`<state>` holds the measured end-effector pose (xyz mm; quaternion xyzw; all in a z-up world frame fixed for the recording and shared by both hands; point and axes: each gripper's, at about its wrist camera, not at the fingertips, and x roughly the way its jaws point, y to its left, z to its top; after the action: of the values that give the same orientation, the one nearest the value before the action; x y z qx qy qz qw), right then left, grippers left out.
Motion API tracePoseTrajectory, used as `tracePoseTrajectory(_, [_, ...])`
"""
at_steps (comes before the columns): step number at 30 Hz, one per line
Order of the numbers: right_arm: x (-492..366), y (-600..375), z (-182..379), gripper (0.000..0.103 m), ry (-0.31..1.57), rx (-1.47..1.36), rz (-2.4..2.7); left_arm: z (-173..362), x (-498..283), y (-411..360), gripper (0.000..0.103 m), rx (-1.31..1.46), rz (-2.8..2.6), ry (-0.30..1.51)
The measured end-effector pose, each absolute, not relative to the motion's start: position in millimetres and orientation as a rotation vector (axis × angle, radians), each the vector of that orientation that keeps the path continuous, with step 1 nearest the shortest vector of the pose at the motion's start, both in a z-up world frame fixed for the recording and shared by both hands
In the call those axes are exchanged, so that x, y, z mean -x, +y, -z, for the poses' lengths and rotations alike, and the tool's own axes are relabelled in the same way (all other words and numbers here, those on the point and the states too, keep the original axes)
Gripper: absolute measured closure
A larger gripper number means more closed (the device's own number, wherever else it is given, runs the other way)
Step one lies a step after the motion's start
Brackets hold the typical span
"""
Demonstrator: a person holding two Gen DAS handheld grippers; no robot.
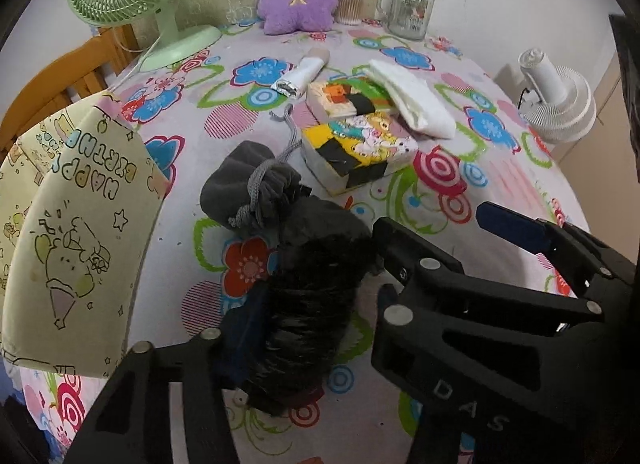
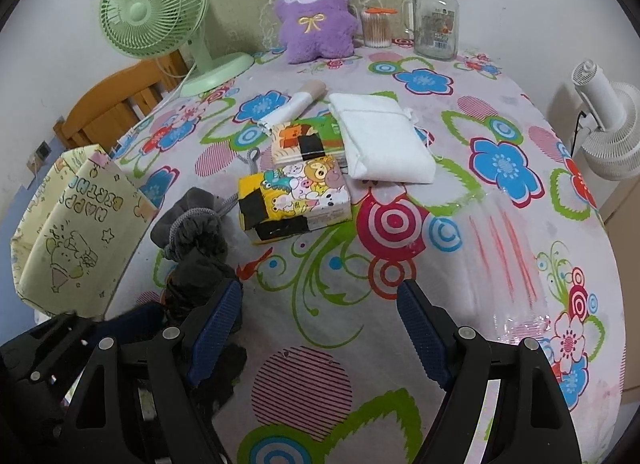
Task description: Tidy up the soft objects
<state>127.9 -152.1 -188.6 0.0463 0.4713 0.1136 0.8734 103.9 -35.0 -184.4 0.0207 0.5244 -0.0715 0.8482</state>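
Left gripper [image 1: 316,304]: angled steeply down, jaws closed around the black bundle [image 1: 308,304], beside the grey pouch [image 1: 244,191].
Right gripper [image 2: 320,328]: tilted down over the table [image 2: 500,264], jaws held wide, nothing gripped.

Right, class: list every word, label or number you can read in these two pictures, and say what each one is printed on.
"HAPPY BIRTHD…", upside down, the end cut off: on the yellow gift bag.
"DAS": on the right gripper's black frame, seen from the left wrist.
Label on the glass jar: too small to read.
Print on the cartoon tissue packs: pictures only, no readable words.
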Motion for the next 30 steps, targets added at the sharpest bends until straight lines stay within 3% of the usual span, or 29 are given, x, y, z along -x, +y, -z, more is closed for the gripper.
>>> tracePoseTrajectory(4, [-128.7, -148.1, 193.3, 0.020, 0.994, -0.085, -0.240, 186.6, -102.1, -37.6, 0.060, -0.063, 0.160, 1.103])
tracePoseTrajectory(9, [-129.4, -148.6, 196.4, 0.020, 1.000, -0.095, -0.234, 185.1, -99.7, -37.1, 0.065, -0.074, 0.168, 1.090])
tracePoseTrajectory(30, [-136.6, -114.7, 175.3, 0.020, 0.953, -0.028, -0.326, 165.2, -99.8, 7.8, 0.066, 0.065, 0.052, 1.035])
